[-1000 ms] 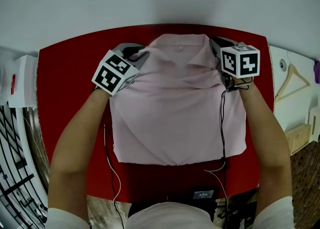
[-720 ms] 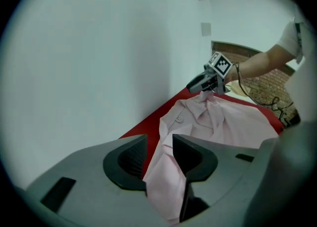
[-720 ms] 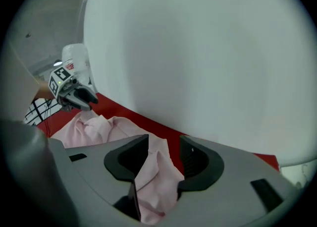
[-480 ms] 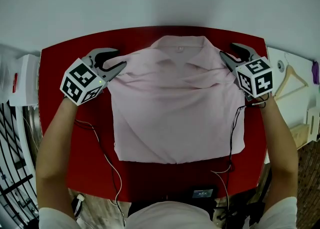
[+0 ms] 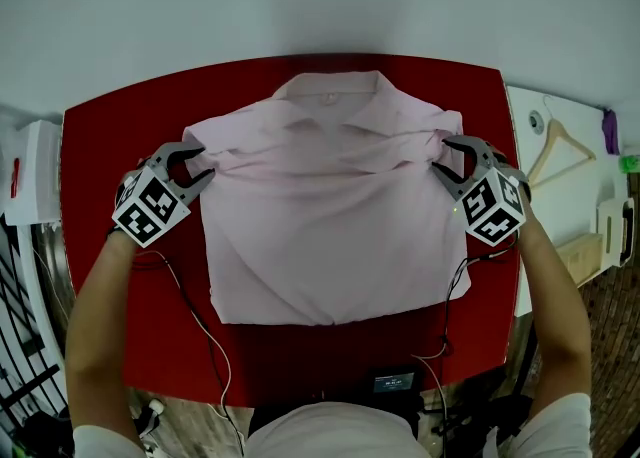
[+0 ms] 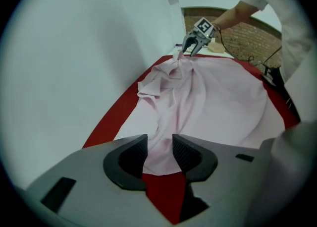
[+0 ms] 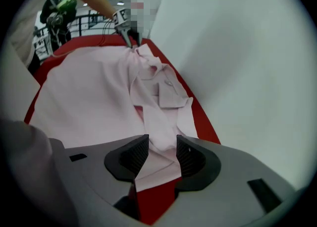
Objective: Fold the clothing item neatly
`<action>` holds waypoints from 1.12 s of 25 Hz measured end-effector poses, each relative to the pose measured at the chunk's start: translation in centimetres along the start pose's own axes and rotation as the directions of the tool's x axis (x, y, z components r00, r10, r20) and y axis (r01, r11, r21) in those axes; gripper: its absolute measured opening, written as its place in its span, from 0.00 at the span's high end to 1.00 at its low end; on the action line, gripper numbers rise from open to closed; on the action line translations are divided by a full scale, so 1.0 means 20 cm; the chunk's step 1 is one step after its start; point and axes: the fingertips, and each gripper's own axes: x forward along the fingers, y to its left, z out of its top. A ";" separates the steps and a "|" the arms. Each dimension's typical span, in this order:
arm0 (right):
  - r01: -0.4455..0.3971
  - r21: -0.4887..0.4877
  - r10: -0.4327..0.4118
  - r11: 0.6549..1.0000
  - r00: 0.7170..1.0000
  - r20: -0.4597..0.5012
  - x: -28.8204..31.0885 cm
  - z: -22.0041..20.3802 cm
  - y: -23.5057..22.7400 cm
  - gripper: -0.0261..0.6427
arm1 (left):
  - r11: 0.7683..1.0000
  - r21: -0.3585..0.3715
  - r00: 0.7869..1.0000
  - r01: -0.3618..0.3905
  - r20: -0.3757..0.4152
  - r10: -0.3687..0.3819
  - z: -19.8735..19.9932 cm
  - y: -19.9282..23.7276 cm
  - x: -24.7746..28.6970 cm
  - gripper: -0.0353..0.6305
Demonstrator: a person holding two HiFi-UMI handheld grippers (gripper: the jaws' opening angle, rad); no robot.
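A pale pink polo shirt (image 5: 330, 226) lies flat on the red table (image 5: 110, 146), collar at the far side and sleeves folded in over the chest. My left gripper (image 5: 203, 163) stands open at the shirt's left shoulder. In the left gripper view (image 6: 159, 151) a corner of the pink cloth (image 6: 213, 97) lies between the parted pads, not pinched. My right gripper (image 5: 440, 154) is open at the right shoulder. In the right gripper view (image 7: 162, 154) a fold of the shirt (image 7: 99, 92) lies loose between its pads. Each gripper shows in the other's view, the right (image 6: 192, 47) and the left (image 7: 133, 40).
A wooden hanger (image 5: 560, 141) lies on a white surface right of the table. A white object (image 5: 30, 161) sits off the left edge. Cables (image 5: 200, 336) run across the near part of the table to a small black box (image 5: 395, 383). A pale wall stands behind.
Both grippers have moved outward and nearer to me, from beside the collar to the shirt's shoulders. Their jaws have opened. The shoulder cloth now lies spread wider.
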 end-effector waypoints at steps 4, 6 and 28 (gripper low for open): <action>0.053 -0.222 -0.075 0.974 0.993 -0.092 0.06 -0.09 -0.05 0.70 | 0.999 0.042 0.999 -0.001 -0.042 0.002 -0.02 0.00 0.04 0.74; 0.050 -0.322 -0.094 0.945 0.988 -0.122 0.08 -0.11 -0.07 0.70 | 0.997 0.074 0.999 -0.002 -0.053 0.006 -0.02 0.00 0.05 0.74; 0.266 -0.035 -0.268 0.963 0.945 -0.187 0.22 -0.16 -0.55 0.91 | 0.841 -0.531 0.973 -0.099 0.127 0.194 -0.01 0.37 -0.01 0.93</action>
